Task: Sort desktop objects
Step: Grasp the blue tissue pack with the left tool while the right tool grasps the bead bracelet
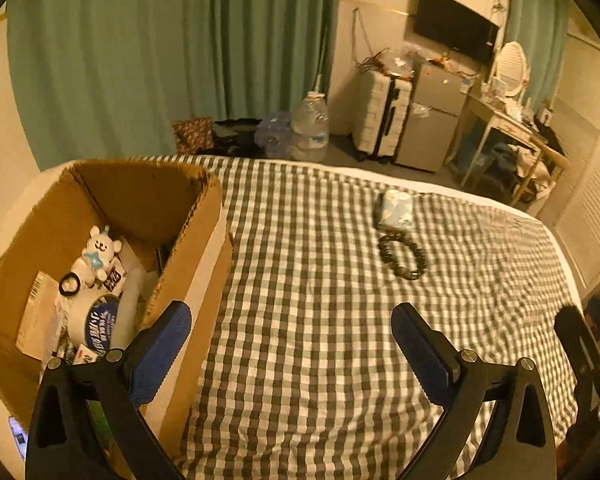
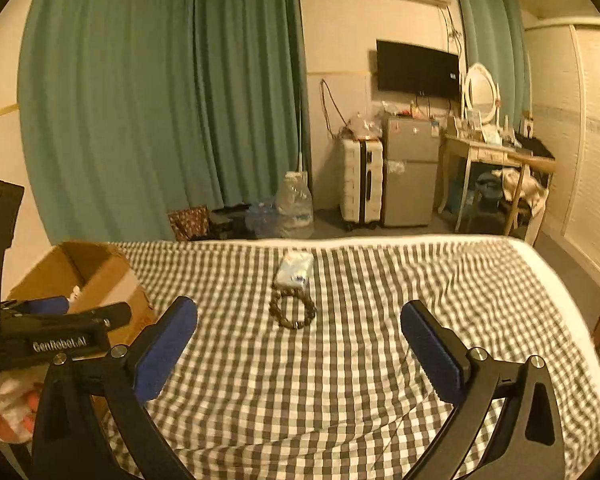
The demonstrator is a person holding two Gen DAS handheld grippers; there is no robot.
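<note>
Left gripper (image 1: pixel 291 322): jaws spread wide, nothing between the blue pads (image 1: pixel 162 350); held above the checked bedspread (image 1: pixel 320 320), its left finger over the near right wall of the cardboard box (image 1: pixel 196 240). The same gripper shows in the right wrist view (image 2: pixel 60 312) at 9 o'clock, over the box.

Right gripper (image 2: pixel 299 320): jaws likewise apart and empty, blue fingers (image 2: pixel 432 350) framing the bedspread (image 2: pixel 340 380). Part of its black frame appears at 3 to 4 o'clock in the left wrist view (image 1: pixel 584 356).

Bead bracelet (image 2: pixel 293 307): dark beads in a ring, lying flat on the bedspread at 12 o'clock from the right gripper, between and beyond its fingertips; in the left wrist view (image 1: pixel 402 255) at about 1 o'clock.

Tissue pack (image 2: pixel 295 268): pale with blue print, just beyond the bracelet, touching or nearly touching it; left wrist view (image 1: pixel 395 209).

Cardboard box (image 2: pixel 100 276): open, on the left edge of the bed, at 10 o'clock from the left gripper. Contents seen: white bear toy (image 1: pixel 99 250), black ring (image 1: pixel 70 284), white roll with a blue label (image 1: pixel 100 326), printed packets.

Background, 12 to 2 o'clock: green curtains (image 2: pixel 160 100), water bottles (image 2: pixel 296 208) on the floor, white suitcase (image 2: pixel 362 182), small fridge (image 2: pixel 410 172), wall television (image 2: pixel 418 70), dressing table with an oval mirror (image 2: pixel 480 92).
</note>
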